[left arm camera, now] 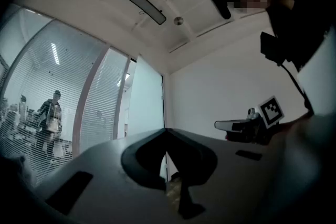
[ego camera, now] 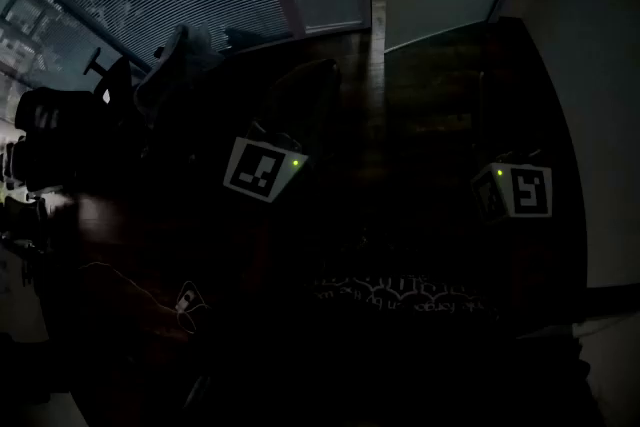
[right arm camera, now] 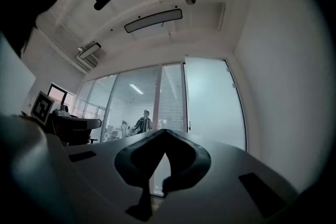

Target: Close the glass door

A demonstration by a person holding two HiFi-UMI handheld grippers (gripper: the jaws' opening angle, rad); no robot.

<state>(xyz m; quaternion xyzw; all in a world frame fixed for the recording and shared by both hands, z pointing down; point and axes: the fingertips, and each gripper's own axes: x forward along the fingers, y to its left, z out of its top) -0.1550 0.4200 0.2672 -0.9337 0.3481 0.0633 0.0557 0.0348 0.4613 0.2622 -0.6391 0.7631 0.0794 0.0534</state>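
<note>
surface: floor (ego camera: pixel 425 90), dark wood | on it: office chairs (ego camera: pixel 60 130), far left | nearer part: too dark to tell

No word, number or brand can be read: the left marker cube (ego camera: pixel 262 169) and the right marker cube (ego camera: pixel 520 192) bear only black-and-white square code patterns, and the pale print-like marks (ego camera: pixel 400 293) low in the head view are too dim to read.

Frosted pale grey glass door (right arm camera: pixel 212 102), white slatted blinds (right arm camera: pixel 170 97), black-and-white squared marker cube (ego camera: pixel 262 169)
</note>
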